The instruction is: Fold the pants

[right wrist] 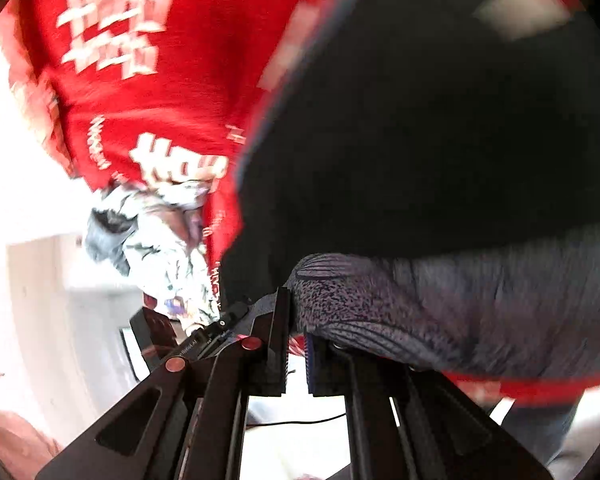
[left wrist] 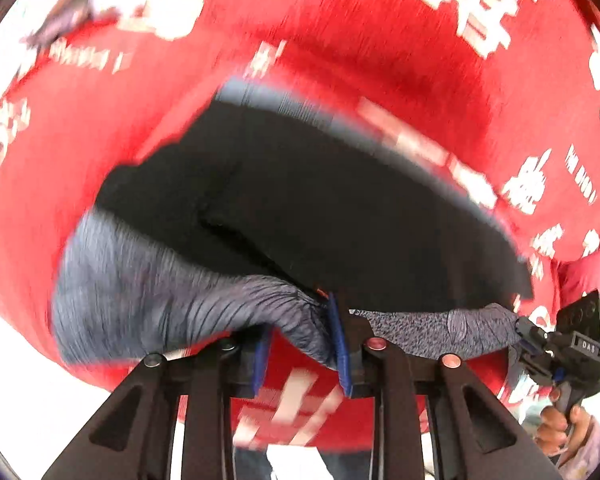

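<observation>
The pants (left wrist: 300, 200) are dark, almost black, with a grey ribbed waistband (left wrist: 160, 300). They lie over a red cloth with white characters (left wrist: 380, 40). My left gripper (left wrist: 304, 344) has its blue-padded jaws apart, and the waistband drapes over the right pad. My right gripper (left wrist: 540, 344) shows at the right edge of the left wrist view, holding the other end of the waistband. In the right wrist view the right gripper (right wrist: 298, 344) has its jaws a narrow gap apart, with the waistband (right wrist: 420, 312) bunched against the right pad and the dark pants (right wrist: 440, 140) beyond.
The red cloth (right wrist: 160, 80) covers the table. A crumpled light grey garment (right wrist: 160, 240) lies at its left edge. A person's hand (left wrist: 560, 428) grips the right tool's handle. The bright floor (right wrist: 20, 200) shows beyond the table.
</observation>
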`<state>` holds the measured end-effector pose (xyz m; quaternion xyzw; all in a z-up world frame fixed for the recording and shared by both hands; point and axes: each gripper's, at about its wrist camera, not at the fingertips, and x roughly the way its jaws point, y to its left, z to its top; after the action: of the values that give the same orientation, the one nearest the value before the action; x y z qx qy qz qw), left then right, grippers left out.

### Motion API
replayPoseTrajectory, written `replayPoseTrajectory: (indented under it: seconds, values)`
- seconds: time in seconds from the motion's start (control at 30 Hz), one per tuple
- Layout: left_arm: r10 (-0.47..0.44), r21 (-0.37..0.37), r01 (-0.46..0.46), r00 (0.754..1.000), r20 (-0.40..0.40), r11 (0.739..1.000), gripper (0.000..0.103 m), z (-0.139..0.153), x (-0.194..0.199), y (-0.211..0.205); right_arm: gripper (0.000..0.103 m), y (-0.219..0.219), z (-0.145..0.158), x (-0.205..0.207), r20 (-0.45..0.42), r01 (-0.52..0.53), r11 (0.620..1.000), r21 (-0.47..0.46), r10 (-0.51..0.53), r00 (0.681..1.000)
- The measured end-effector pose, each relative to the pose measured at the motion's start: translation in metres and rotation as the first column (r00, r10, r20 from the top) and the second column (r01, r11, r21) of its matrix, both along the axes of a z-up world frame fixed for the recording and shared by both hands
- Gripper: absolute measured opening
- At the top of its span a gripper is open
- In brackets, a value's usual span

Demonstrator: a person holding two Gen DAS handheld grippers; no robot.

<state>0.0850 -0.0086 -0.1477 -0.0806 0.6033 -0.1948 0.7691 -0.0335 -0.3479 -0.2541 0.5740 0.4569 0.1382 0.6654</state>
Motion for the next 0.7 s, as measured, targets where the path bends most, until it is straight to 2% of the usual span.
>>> replayPoseTrajectory:
  seconds: [0.03,0.1,0.13,0.2,0.27,0.37,0.4,0.43,0.5,0.57,0.63,0.7]
  values:
    - [0.004,0.003,-0.004,1.000,0.031,1.000,0.038,0.008,0.013,-0.010,0.007,-0.009,0.011,0.018,0.024,-0.021,1.000,-0.021,0.021,0.999]
    - [0.018,0.047,-0.024,0.993,0.117,0.999,0.073,0.018,0.039,-0.023,0.007,-0.028,0.029,0.059,0.060,-0.059,0.995,-0.076,0.064,0.996]
    - [0.023,0.072,-0.035,0.988,0.156,0.997,0.076,0.018,0.055,-0.036,0.007,-0.037,0.036,0.080,0.067,-0.078,0.991,-0.106,0.086,0.994]
    - [0.035,0.097,-0.053,0.983,0.178,0.994,0.079,0.008,0.086,-0.044,0.007,-0.054,0.039,0.125,0.070,-0.114,0.982,-0.153,0.126,0.990]
    - [0.076,0.149,-0.105,0.979,0.189,0.983,0.090,-0.013,0.115,-0.048,0.007,-0.062,0.026,0.155,0.044,-0.156,0.973,-0.171,0.166,0.985]
    - [0.099,0.216,-0.139,0.977,0.187,0.966,0.092,-0.032,0.143,-0.070,0.008,-0.066,-0.014,0.197,-0.026,-0.181,0.962,-0.204,0.180,0.983]
    - [0.095,0.240,-0.142,0.976,0.197,0.960,0.092,-0.032,0.144,-0.075,0.015,-0.068,-0.027,0.206,-0.056,-0.181,0.961,-0.207,0.173,0.983]
    - [0.086,0.264,-0.145,0.971,0.225,0.954,0.092,-0.026,0.144,-0.080,0.020,-0.073,-0.035,0.210,-0.078,-0.184,0.961,-0.205,0.171,0.982]
    - [0.066,0.294,-0.158,0.952,0.299,0.943,0.091,-0.006,0.143,-0.085,0.025,-0.073,-0.051,0.214,-0.105,-0.179,0.966,-0.188,0.161,0.981]
    - [0.053,0.309,-0.155,0.948,0.314,0.938,0.091,0.008,0.145,-0.082,0.043,-0.073,-0.044,0.216,-0.076,-0.184,0.966,-0.179,0.173,0.982]
    - [0.019,0.341,-0.121,0.957,0.288,0.932,0.091,0.012,0.143,-0.084,0.069,-0.070,-0.030,0.210,-0.045,-0.203,0.963,-0.178,0.198,0.979]
    - [-0.050,0.380,-0.049,0.967,0.248,0.924,0.091,0.008,0.129,-0.095,0.070,-0.073,-0.013,0.206,-0.031,-0.225,0.958,-0.179,0.223,0.974]
